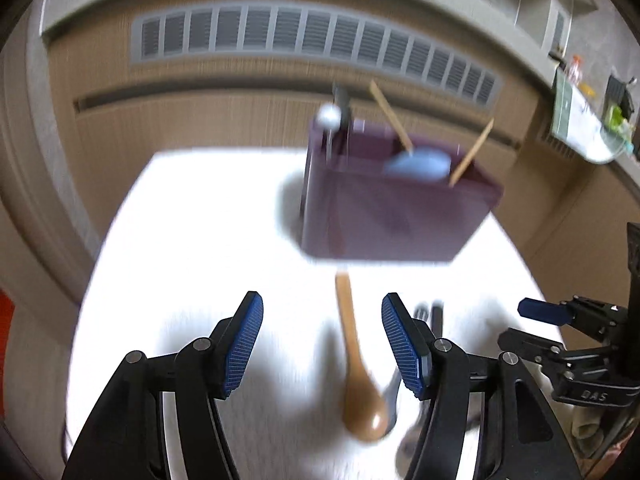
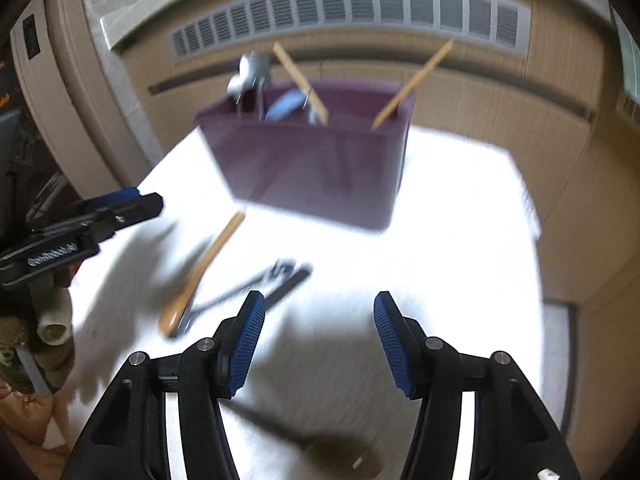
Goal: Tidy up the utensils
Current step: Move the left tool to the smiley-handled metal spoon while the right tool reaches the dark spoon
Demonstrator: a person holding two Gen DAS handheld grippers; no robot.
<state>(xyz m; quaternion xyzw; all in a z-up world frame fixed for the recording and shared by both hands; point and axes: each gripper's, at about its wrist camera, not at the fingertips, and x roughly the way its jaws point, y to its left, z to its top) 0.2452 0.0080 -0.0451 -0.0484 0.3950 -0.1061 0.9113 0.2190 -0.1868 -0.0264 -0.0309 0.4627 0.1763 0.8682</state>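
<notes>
A purple organizer box (image 1: 396, 208) (image 2: 312, 164) stands on the white table (image 1: 200, 240) (image 2: 460, 220). Two chopsticks (image 1: 390, 116) (image 2: 412, 84), a light blue utensil (image 1: 418, 166) and metal cutlery (image 1: 330, 116) (image 2: 246, 76) stick out of it. In front of the box lie a wooden spoon (image 1: 356, 360) (image 2: 200, 272) and dark-handled metal utensils (image 1: 434, 316) (image 2: 256, 284). My left gripper (image 1: 322, 344) hangs open above the wooden spoon, which shows between its pads without touching them. My right gripper (image 2: 318, 344) is open over bare table, just right of the dark utensils. Both views are motion-blurred.
A wood-panelled wall with a long vent grille (image 1: 312, 40) (image 2: 352, 8) runs behind the table. Clutter, including a roll and bags (image 2: 52, 320), sits off the table's left side. A shelf with bottles and packets (image 1: 580, 120) is at the far right.
</notes>
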